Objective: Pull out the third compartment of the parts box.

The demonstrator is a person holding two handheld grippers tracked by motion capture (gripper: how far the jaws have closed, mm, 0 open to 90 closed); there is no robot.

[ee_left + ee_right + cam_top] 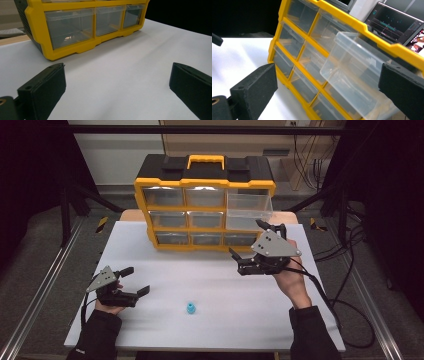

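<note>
Probably the small blue piece [190,308], lying on the table [165,285] at six o'clock from the yellow drawer cabinet [205,212], belongs in the pulled-out clear drawer [249,205], so the left gripper [134,280], spread empty like the right gripper [248,241], should descend squarely over it.

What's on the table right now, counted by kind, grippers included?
Yellow drawer cabinet: 1
Clear drawers in it: 9, the top-right drawer pulled out
Small blue part: 1
Grippers: 2, the left gripper and the right gripper, both open
Total: 13
</note>
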